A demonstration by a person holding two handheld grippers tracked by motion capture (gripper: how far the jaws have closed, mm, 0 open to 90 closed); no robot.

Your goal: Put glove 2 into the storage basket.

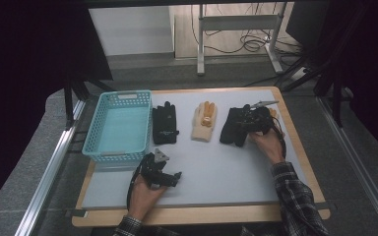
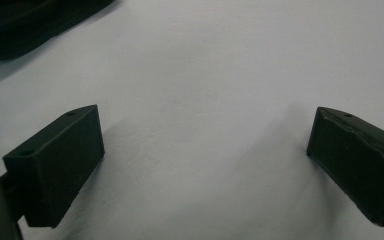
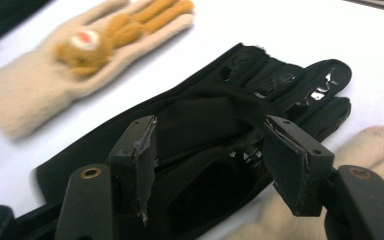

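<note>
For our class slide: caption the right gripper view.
Right gripper closing its jaws on a pinched black glove, cream glove beyond.

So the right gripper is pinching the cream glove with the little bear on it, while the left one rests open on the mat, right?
Not quite. The right gripper is pinching the black glove; the cream bear glove lies untouched beside it, as the right gripper view shows. The left gripper does rest open on the mat.

Black glove (image 1: 234,126): lies flat on the tabletop (image 1: 216,167) at the 2 o'clock position, cuff toward the near edge, fingers pointing toward 12 o'clock. In the right gripper view the black glove (image 3: 215,110) shows glossy patches on its fingers. Its middle fabric is bunched up into a fold between the two jaws of the right hand-held gripper (image 3: 207,150), which stand partly apart around the fold.
</note>
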